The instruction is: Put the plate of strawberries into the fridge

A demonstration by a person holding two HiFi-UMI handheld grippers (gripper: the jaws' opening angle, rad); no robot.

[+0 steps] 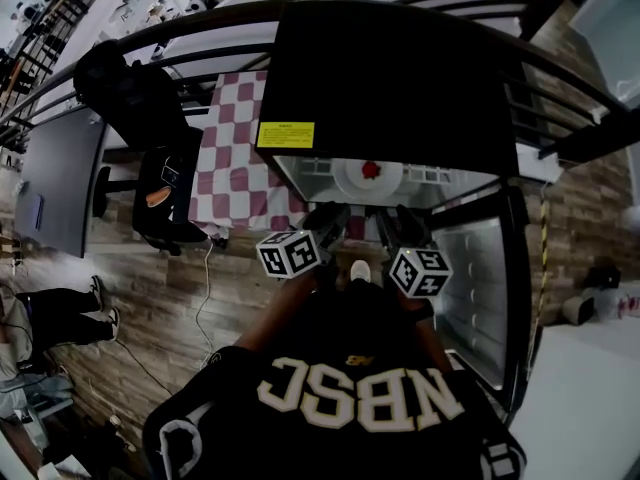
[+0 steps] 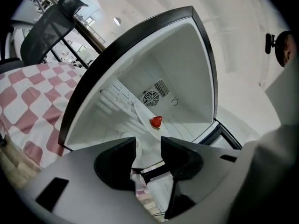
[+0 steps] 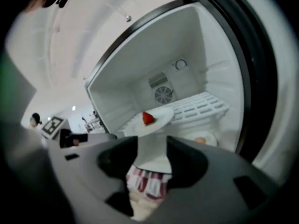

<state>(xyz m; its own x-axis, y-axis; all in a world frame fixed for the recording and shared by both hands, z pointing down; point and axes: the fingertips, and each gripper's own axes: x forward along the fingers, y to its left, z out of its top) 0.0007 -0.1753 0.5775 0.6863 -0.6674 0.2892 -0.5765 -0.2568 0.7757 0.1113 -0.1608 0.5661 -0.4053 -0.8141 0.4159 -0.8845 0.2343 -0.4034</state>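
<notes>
A white plate (image 1: 368, 180) with one red strawberry (image 1: 371, 170) rests on the wire shelf inside the open black fridge (image 1: 400, 78). My left gripper (image 1: 327, 220) and right gripper (image 1: 401, 224) hover side by side just in front of the fridge opening, short of the plate. In the left gripper view the plate (image 2: 141, 117) and strawberry (image 2: 156, 121) lie beyond the open left gripper (image 2: 148, 146). The right gripper view shows the plate (image 3: 153, 120) and strawberry (image 3: 148, 118) past the open right gripper (image 3: 152, 147). Nothing sits between either pair of jaws.
The fridge door (image 1: 480, 293) hangs open to the right. A small dish (image 3: 202, 138) with something pale orange sits lower inside. A fan vent (image 2: 151, 98) marks the back wall. A red-and-white checkered table (image 1: 235, 153) and a black chair (image 1: 165, 193) stand to the left.
</notes>
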